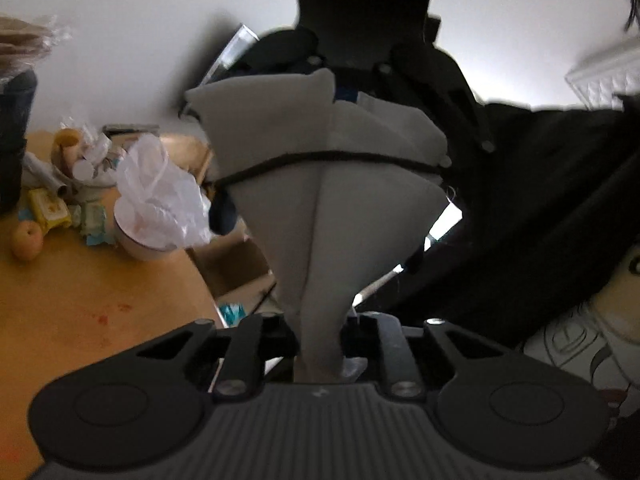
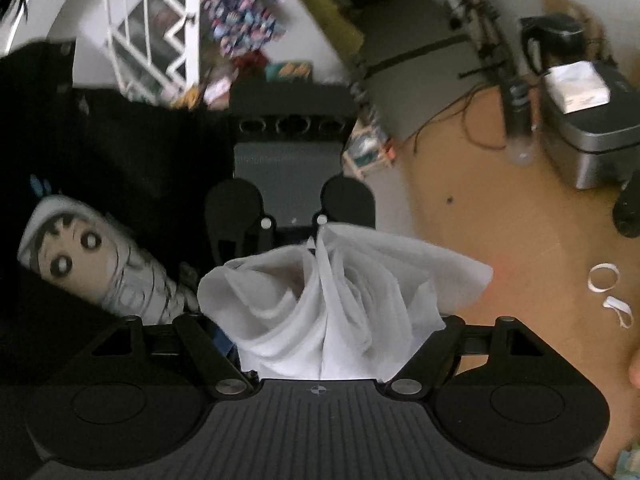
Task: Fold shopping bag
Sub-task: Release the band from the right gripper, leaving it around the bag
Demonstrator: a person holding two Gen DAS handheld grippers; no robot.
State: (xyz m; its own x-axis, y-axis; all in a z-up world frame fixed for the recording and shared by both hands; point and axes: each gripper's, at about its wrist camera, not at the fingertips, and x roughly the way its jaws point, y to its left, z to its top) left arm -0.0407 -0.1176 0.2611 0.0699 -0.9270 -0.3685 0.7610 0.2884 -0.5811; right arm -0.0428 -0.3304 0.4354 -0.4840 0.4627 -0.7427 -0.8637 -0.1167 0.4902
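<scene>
The left tool (image 1: 320, 344) is clenched on a gathered neck of the white shopping bag (image 1: 320, 184), which fans out ahead of it toward the right tool (image 1: 360, 40). The right tool (image 2: 320, 344) has bunched bag cloth (image 2: 332, 300) between wide-set jaws; whether it grips, I cannot tell. The counter (image 1: 80, 300) lies left of the left tool.

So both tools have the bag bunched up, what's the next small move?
Probably draw the two tools apart to pull the white bag taut. The left tool pinches a narrow neck of it and the right tool holds a crumpled wad, so no flat edge shows to fold yet.
</scene>
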